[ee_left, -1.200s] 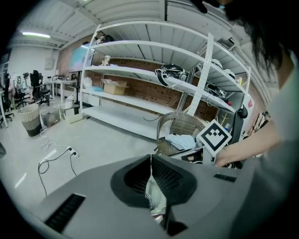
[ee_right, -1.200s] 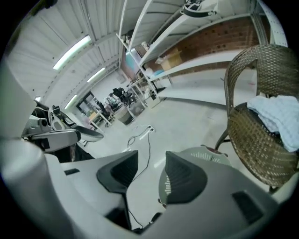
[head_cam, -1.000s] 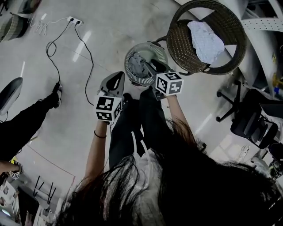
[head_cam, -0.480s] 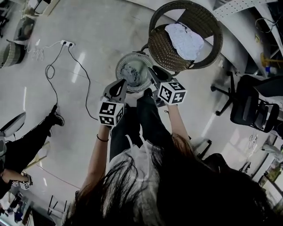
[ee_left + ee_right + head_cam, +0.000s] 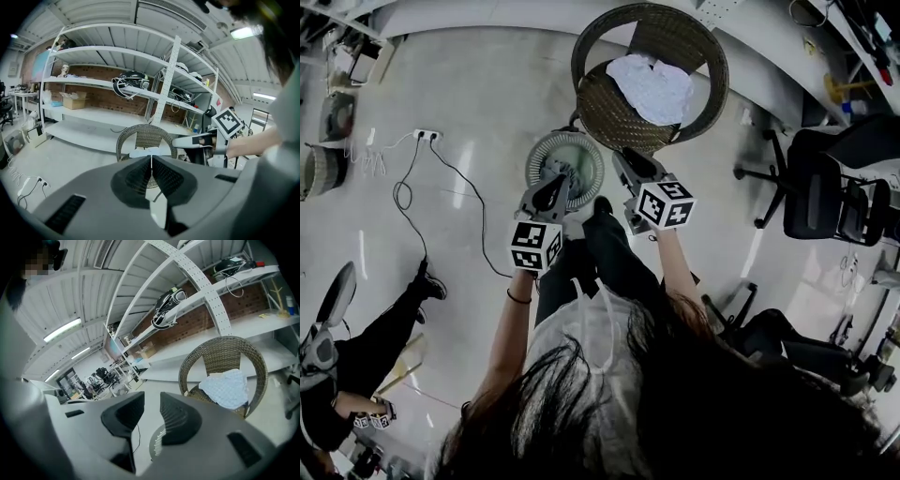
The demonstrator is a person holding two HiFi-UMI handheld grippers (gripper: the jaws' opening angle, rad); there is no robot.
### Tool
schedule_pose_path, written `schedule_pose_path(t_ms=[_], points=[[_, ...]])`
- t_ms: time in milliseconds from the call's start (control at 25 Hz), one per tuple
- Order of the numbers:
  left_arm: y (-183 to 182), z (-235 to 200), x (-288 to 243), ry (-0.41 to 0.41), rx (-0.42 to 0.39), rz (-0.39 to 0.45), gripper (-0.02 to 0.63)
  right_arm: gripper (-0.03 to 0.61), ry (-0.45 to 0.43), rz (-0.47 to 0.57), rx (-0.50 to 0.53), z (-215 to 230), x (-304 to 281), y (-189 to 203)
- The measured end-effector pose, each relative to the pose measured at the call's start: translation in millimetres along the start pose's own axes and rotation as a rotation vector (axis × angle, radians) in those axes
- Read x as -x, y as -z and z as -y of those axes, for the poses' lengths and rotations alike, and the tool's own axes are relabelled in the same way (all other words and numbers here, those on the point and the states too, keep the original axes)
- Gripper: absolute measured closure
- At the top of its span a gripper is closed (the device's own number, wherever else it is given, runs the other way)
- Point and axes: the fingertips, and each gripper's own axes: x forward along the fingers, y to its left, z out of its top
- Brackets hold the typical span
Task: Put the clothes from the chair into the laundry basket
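A white cloth point(image 5: 652, 86) lies crumpled on the seat of a brown wicker chair point(image 5: 584, 58). The same cloth point(image 5: 226, 387) shows ahead and to the right in the right gripper view. The round slatted laundry basket point(image 5: 538, 153) stands on the floor in front of the chair, with grey clothing in it. My left gripper point(image 5: 555, 184) hangs over the basket's near edge, shut with nothing held; its pads point(image 5: 161, 176) touch. My right gripper point(image 5: 627, 158) is beside the basket, short of the chair. Its jaws point(image 5: 152, 405) are closing, a narrow gap left, nothing between them.
A power strip with a black cable point(image 5: 426, 137) lies on the floor to the left. Black office chairs point(image 5: 828, 183) stand at the right. Another person's leg point(image 5: 389, 330) reaches in at the lower left. Long white shelving point(image 5: 98, 84) runs behind the wicker chair.
The head view has swung so the chair and basket sit further left and lower. Both grippers have moved forward, closer to the chair, and the right jaws have narrowed.
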Motion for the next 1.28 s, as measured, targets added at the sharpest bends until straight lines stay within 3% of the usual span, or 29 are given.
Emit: schedule_pose_path(t_ms=[600, 1280], points=[[-44.0, 24.6, -87.5, 0.053, -0.059, -0.036, 0.594, 0.465, 0.065, 0.042, -0.054, 86.5, 5.8, -43.9], [-38.5, 26.0, -176.9, 0.101, -0.111, -0.135, 0.594, 0.465, 0.114, -0.062, -0.023, 178.5, -43.3, -27.3]])
